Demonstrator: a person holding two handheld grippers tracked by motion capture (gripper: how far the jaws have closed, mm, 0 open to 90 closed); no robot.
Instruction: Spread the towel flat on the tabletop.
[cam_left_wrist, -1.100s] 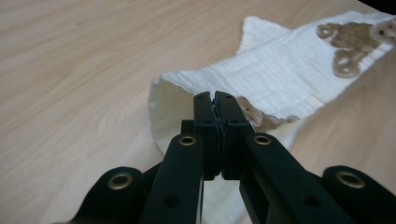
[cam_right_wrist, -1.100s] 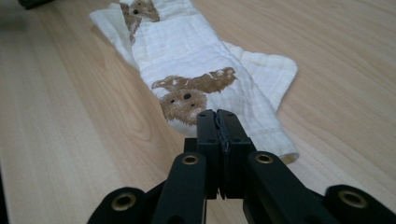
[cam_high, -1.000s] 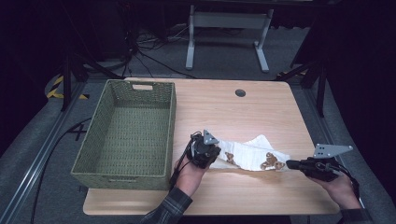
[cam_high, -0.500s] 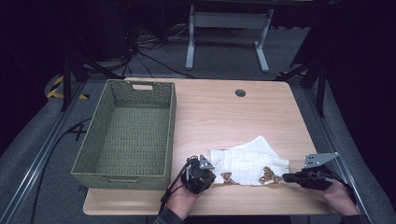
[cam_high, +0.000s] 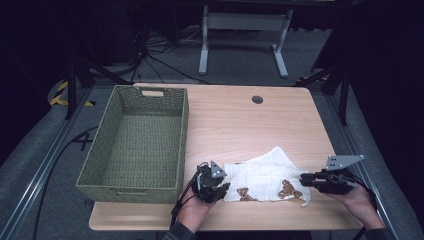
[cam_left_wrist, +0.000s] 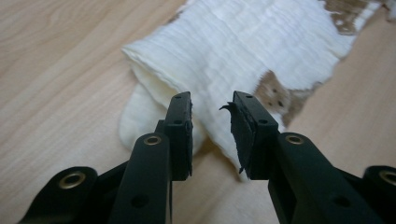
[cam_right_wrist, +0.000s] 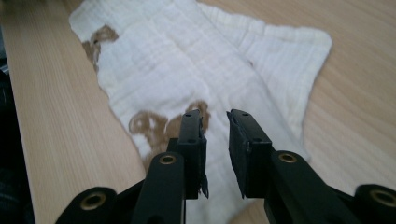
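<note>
Cloth (cam_high: 265, 179) flat near counter (cam_high: 240, 125) front edge; left gripper (cam_high: 216, 189), right gripper (cam_high: 303, 180) at its ends, jaws just opened, apart, cloth released.

cloth (cam_left_wrist: 261, 51) cut off at top edge

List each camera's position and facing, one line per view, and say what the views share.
High view: fixed above the near table edge, looking forward and down on the table, basket and cloth; both hands with the left gripper and right gripper.
Left gripper view: rides the left gripper, looking along its parted jaws at a folded cloth edge.
Right gripper view: rides the right gripper, jaws parted over the cloth.
All share the cloth with brown prints.
</note>
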